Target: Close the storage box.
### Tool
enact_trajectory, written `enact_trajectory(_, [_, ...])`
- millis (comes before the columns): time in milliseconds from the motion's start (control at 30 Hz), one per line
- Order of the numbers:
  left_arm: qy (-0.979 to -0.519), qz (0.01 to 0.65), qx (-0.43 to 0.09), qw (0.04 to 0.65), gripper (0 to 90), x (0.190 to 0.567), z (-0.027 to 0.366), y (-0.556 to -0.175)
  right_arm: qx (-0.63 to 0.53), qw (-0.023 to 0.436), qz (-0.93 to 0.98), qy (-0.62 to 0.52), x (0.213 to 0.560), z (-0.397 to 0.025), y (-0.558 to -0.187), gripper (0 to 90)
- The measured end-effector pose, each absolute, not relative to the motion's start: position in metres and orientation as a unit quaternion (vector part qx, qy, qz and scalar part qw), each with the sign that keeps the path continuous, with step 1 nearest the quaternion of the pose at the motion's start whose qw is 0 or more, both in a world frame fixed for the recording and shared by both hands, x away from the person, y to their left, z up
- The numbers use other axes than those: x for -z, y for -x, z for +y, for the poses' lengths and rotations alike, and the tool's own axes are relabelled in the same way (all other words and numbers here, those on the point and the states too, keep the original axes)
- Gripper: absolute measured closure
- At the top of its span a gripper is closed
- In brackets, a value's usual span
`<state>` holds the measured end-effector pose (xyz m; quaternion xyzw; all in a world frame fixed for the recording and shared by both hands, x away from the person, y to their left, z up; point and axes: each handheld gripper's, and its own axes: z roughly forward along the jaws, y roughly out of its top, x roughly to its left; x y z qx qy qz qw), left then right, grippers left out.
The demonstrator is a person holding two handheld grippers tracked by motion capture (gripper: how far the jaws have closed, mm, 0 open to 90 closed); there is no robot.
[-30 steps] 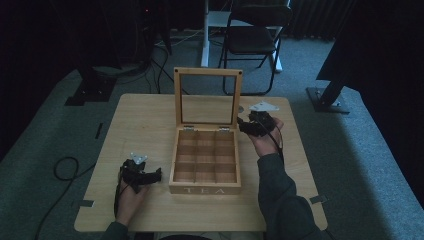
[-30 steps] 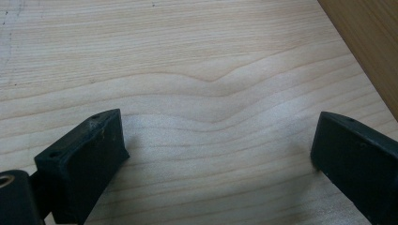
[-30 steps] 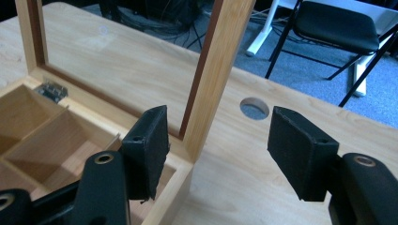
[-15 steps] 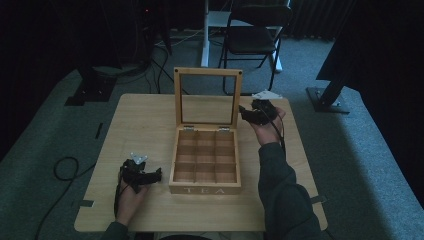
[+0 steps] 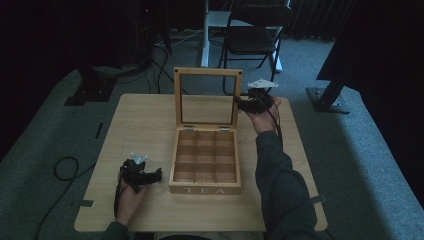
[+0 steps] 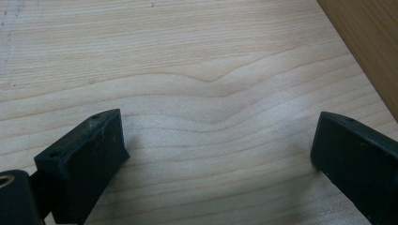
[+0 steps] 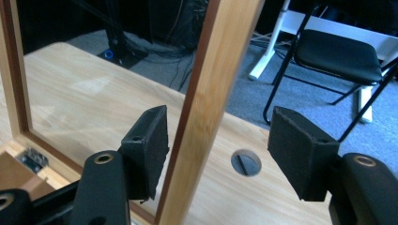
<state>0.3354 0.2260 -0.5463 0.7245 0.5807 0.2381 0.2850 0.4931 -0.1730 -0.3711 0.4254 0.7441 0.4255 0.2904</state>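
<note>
A wooden tea box (image 5: 205, 165) with empty compartments stands mid-table, its glass-paned lid (image 5: 207, 100) raised upright. My right gripper (image 5: 243, 104) is open at the lid's right edge. In the right gripper view its jaws straddle the lid's wooden frame (image 7: 211, 103) without closing on it, and the gripper (image 7: 220, 140) is spread wide. My left gripper (image 5: 150, 175) rests on the table left of the box, open and holding nothing. In the left gripper view that gripper (image 6: 218, 154) lies over bare tabletop, with the box wall (image 6: 371, 42) at the upper right.
The wooden table (image 5: 135, 125) has a cable hole (image 7: 246, 162) near its back right. A black folding chair (image 5: 255, 35) and white desk legs stand behind the table. Cables lie on the grey carpet at the left.
My right gripper has moved up and back from beside the box to the lid's right frame edge. The left gripper has stayed still.
</note>
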Motion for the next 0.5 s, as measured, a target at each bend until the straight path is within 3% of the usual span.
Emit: enact_trajectory(500, [-0.724, 0.581, -0.238, 0.286, 3.5, 0.546, 0.226, -0.335, -0.442, 0.267, 0.752, -0.411, 0.366, -0.162, -0.52, 39.3])
